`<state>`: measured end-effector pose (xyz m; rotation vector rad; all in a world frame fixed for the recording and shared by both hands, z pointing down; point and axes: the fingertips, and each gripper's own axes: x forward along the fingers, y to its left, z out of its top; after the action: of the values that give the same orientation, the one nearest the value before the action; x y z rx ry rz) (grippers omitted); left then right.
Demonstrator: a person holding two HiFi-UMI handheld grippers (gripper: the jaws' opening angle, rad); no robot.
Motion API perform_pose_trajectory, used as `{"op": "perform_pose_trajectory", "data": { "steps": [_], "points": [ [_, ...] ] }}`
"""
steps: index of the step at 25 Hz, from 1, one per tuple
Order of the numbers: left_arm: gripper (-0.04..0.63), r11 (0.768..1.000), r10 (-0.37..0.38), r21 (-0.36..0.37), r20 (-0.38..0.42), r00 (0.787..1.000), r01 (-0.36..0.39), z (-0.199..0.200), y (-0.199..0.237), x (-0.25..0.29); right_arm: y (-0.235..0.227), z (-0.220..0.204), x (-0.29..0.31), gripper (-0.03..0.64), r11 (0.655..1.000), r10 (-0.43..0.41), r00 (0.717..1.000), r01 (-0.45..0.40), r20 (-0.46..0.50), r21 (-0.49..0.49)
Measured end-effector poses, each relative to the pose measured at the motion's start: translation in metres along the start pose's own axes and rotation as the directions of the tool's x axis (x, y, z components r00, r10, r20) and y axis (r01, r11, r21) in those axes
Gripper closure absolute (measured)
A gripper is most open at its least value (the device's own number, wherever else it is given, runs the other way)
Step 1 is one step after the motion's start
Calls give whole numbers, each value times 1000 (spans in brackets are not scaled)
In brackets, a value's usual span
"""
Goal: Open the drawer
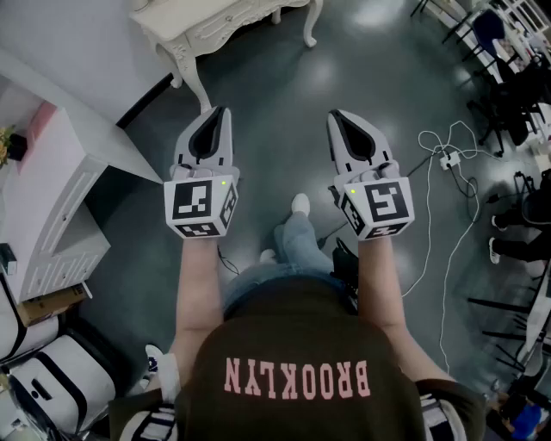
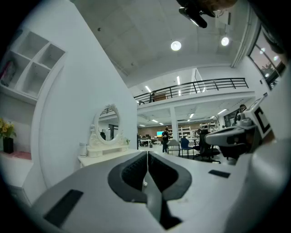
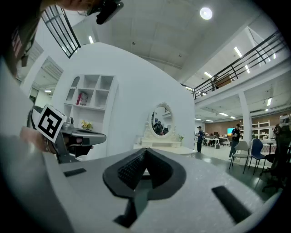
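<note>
A white ornate dressing table (image 1: 225,19) with a drawer front stands at the far edge of the head view, apart from both grippers. It shows with its oval mirror in the left gripper view (image 2: 105,150) and in the right gripper view (image 3: 163,146). My left gripper (image 1: 225,112) is held level over the dark floor, its jaws shut on nothing (image 2: 147,155). Beside it, my right gripper (image 1: 334,114) is also level and shut, with nothing in it (image 3: 145,152). Each gripper shows at the edge of the other's view.
A white cabinet (image 1: 53,226) with panelled fronts stands at the left, below a wall shelf unit (image 3: 91,102). White cables and a power strip (image 1: 448,159) lie on the floor at the right. Black chairs (image 1: 508,86) stand at the far right. Bags (image 1: 52,379) sit at the lower left.
</note>
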<state>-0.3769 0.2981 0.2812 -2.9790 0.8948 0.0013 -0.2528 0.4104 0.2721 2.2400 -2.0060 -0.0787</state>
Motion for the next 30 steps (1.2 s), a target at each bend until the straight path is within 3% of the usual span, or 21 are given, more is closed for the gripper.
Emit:
{"op": "perform_pose_trajectory", "data": {
  "steps": [8, 23, 30],
  "points": [
    [588, 1000, 31, 2, -9, 999, -31, 4, 6, 32, -28, 2, 25, 621, 1000, 18, 1000, -18, 2, 4],
    [588, 993, 110, 32, -11, 994, -110, 16, -5, 176, -149, 1, 121, 620, 993, 115, 993, -115, 33, 0],
    [588, 990, 134, 33, -21, 991, -134, 8, -6, 217, -183, -14, 152, 620, 992, 126, 992, -126, 23, 17]
  ]
}}
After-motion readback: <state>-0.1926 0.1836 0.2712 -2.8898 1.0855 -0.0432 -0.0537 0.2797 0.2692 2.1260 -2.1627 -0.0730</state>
